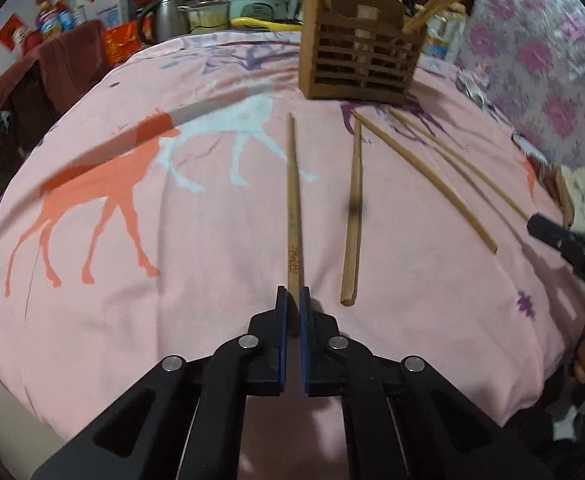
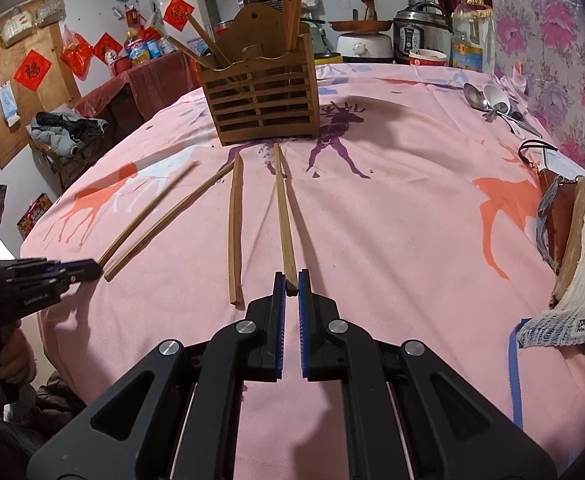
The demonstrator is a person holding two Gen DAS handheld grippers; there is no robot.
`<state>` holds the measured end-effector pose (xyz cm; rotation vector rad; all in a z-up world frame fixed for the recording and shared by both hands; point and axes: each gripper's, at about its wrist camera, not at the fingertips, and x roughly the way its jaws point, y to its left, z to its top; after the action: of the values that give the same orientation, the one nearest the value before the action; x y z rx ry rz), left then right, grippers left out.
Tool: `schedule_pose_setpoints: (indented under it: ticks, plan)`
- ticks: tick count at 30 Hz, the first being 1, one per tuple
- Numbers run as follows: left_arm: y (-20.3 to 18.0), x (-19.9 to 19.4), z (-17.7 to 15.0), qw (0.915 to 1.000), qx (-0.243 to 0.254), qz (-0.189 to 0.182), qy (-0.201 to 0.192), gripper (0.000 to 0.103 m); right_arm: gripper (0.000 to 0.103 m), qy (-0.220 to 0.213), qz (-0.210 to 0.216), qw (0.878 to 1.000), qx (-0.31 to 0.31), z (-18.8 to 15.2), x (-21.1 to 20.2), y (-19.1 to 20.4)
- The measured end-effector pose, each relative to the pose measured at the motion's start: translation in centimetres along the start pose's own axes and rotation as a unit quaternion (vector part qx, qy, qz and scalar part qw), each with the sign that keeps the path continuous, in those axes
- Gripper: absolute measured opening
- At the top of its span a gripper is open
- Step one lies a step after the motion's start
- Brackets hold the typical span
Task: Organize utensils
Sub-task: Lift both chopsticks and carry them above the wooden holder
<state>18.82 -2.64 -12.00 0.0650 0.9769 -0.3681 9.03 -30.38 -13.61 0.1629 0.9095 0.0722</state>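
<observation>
Here, both pairs of fingers (image 1: 282,300) (image 2: 279,280) closed, each on the near end of 1 chopstick (image 1: 294,216) (image 2: 284,220).

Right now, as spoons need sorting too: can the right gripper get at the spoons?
Probably not yet: the right gripper is shut on a chopstick, so its jaws are full. Nothing lies on the cloth between it and the spoons.

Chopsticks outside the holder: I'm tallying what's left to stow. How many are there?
4. One chopstick in the left gripper, one in the right gripper, two loose on the cloth between them. None seems hidden.
</observation>
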Motion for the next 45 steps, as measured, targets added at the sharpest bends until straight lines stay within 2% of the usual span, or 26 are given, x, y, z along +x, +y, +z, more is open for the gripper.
schedule_pose_setpoints:
  ticks: [7, 10, 15, 20, 29, 33, 39, 43, 45]
  plan:
    - [-0.6, -5.1, 4.7, 0.9974, 0.011, 0.007, -0.071, 0.006, 0.007, -0.052, -0.009, 0.998, -0.026, 3.0, -2.6, 0.7]
    - [-0.8, -7.2, 7.6, 0.9943, 0.012, 0.012, -0.106, 0.006, 0.007, -0.094, -0.006, 0.995, -0.037, 5.6, -4.5, 1.2]
    - [-1.3, -10.3, 12.2, 0.9880, 0.007, -0.005, -0.154, 0.006, 0.006, -0.140, 0.009, 0.989, -0.041, 9.4, -6.8, 1.9]
    - [-2.2, -11.4, 15.0, 0.9854, 0.008, -0.030, -0.167, 0.006, 0.006, -0.155, 0.019, 0.987, -0.042, 11.3, -7.7, 2.3]
    - [-4.1, -11.5, 17.6, 0.9839, 0.021, -0.065, -0.165, 0.006, 0.006, -0.168, 0.029, 0.985, -0.041, 13.2, -8.1, 2.4]
    - [-4.7, -12.7, 20.2, 0.9794, 0.027, -0.071, -0.187, 0.006, 0.006, -0.189, 0.046, 0.980, -0.037, 15.9, -8.7, 2.6]
    - [-5.4, -14.8, 25.0, 0.9699, 0.034, -0.066, -0.232, 0.006, 0.006, -0.248, 0.058, 0.966, -0.042, 22.1, -9.8, 3.8]
    - [-5.2, -14.3, 27.5, 0.9675, 0.028, -0.060, -0.244, 0.006, 0.006, -0.278, 0.050, 0.958, -0.039, 26.1, -8.7, 4.6]
    - [-5.0, -13.1, 28.3, 0.9688, 0.025, -0.060, -0.239, 0.006, 0.006, -0.282, 0.041, 0.958, -0.039, 26.9, -7.7, 4.8]
